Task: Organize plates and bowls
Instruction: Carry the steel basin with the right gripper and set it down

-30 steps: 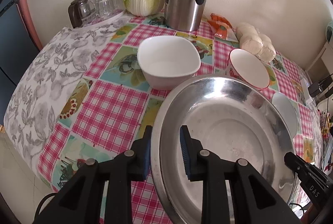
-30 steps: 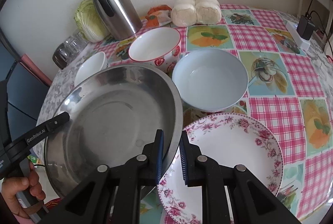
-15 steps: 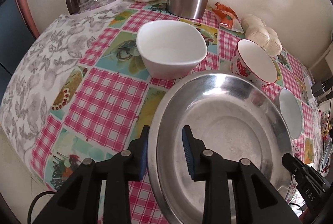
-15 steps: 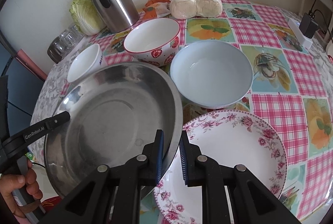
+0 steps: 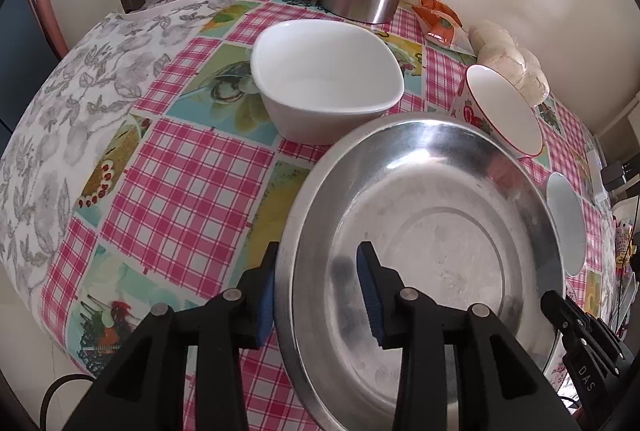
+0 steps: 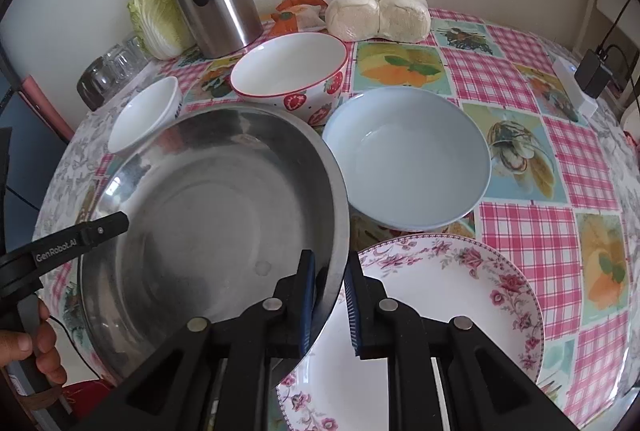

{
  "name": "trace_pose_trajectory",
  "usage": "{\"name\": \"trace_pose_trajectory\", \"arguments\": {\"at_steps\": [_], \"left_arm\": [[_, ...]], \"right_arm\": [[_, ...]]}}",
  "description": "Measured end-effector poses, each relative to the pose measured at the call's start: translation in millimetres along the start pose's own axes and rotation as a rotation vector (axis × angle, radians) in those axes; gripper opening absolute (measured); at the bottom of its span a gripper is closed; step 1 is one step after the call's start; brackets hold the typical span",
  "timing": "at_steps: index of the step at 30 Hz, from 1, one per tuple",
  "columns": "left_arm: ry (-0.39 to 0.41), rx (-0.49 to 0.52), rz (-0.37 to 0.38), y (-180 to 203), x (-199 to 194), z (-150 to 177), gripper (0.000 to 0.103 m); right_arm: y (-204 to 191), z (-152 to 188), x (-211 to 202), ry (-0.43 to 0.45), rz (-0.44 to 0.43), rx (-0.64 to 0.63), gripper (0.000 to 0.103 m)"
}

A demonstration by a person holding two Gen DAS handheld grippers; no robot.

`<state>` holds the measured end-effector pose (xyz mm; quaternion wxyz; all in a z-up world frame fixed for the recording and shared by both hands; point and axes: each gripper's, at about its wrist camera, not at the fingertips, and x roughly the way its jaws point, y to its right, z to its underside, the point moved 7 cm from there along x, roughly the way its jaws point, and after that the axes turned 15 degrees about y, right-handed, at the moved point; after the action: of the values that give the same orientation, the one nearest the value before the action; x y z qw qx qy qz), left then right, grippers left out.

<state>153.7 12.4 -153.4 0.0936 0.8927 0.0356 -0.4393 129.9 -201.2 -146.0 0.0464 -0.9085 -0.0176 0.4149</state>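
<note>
Half the floral plate (image 6: 440,311) — hidden

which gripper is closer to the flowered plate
Right. The right gripper grips the steel pan's rim directly above the flowered plate; the left gripper, jaws opening, straddles the pan's far rim.

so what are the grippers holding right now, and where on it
The right gripper clamps the steel basin by its near rim. The left gripper straddles the opposite rim, jaws opening, no longer pinching.
</note>
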Motion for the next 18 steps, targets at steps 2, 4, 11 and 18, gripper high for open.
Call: {"name": "trace_pose_trajectory", "arguments": {"at_steps": [2, 4, 11, 18], "left_arm": [[0.003, 0.002, 0.003, 0.6, 0.8, -0.4, 0.038], [-0.003, 0.007, -0.006, 0.0, 3.4, 0.4, 0.038], [-0.015, 0.000, -0.012, -2.6, 9.0, 1.9, 0.038], [-0.023, 0.000, -0.012, -3.5, 8.8, 2.8, 0.042]], "right_arm": [[-0.1, -1.2, 0.6, 0.008, 0.009, -0.010, 0.017], [-0.5, -1.4, 2.0, 0.013, 0.012, -0.018, 0.017], [-3.9, -1.0, 4.8, 0.019, 0.022, -0.051, 0.017], [-3.6, 0.0, 4.6, 0.010, 0.024, -0.043, 0.018]]}}
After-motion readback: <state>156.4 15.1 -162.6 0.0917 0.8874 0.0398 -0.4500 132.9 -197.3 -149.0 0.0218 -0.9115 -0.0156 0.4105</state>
